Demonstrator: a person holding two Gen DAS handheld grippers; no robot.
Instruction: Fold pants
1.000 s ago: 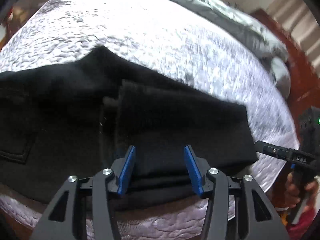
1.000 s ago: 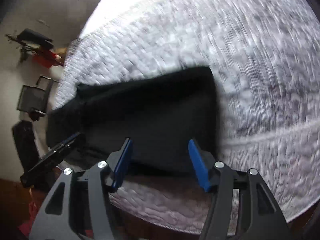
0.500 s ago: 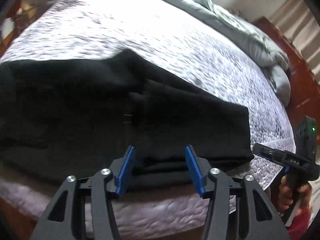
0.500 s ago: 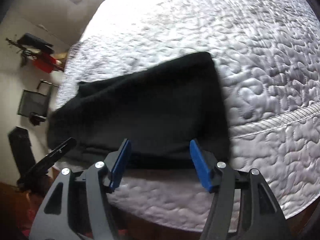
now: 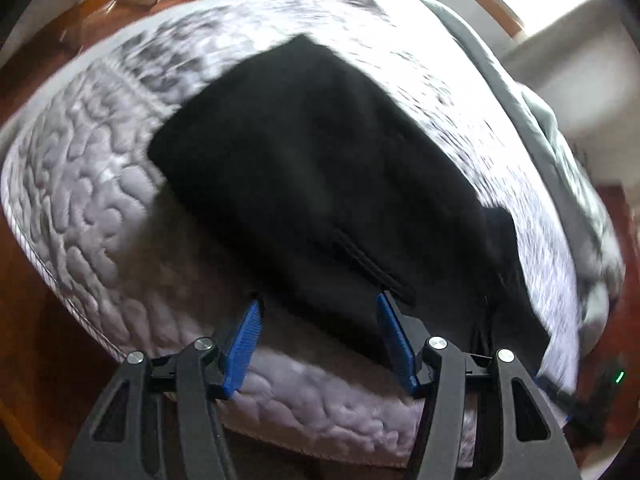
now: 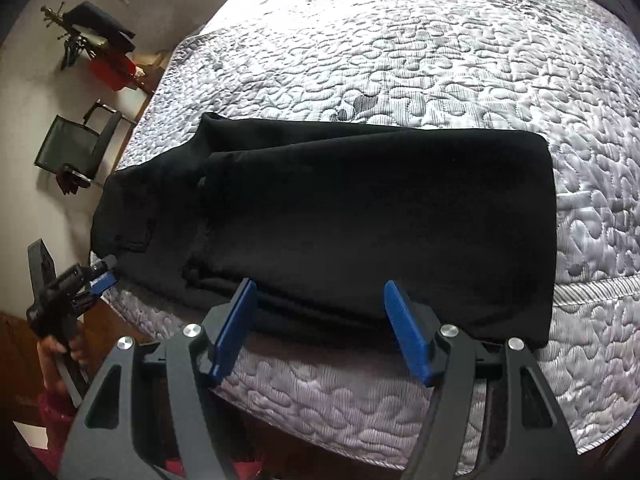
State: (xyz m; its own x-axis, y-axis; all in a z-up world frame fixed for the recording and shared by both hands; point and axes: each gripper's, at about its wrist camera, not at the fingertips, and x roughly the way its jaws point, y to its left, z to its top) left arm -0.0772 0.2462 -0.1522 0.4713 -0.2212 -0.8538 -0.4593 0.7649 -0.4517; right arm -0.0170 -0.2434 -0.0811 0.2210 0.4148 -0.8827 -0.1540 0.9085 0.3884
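Both hand-held grippers hang at the near edge of the bed, each with its blue-padded fingers spread wide and nothing between them. The right hand-held gripper (image 6: 320,328) sits low and roughly level over the bed's front edge, fingers pointing forward across the folded black pants (image 6: 360,220); its tips reach the near hem of the cloth, though contact cannot be judged. The left hand-held gripper (image 5: 318,340) is seen in its own blurred view, aimed up along the pants (image 5: 320,184) from their near end, its right finger close to a stitched seam or pocket edge, its left finger over bare quilt.

In the right wrist view the left hand-held gripper (image 6: 105,276) also appears at far left, gripped by the person's left hand (image 6: 66,346) (red sleeve below it), its blue tips just beside the waist end of the pants at the bed's corner.

Pants lie flat on the quilted white bedspread (image 6: 440,60), folded into a long dark slab. In the right wrist view the long axis runs left to right, parallel to the bed's near edge: the folded, squared-off end points right, and the wider end with the back pocket points left. An upper layer overlaps the lower one, its edge showing left of centre.

A grey blanket (image 5: 560,128) is bunched at the bed's far side, and a mesh chair (image 6: 76,148) stands by the wall.
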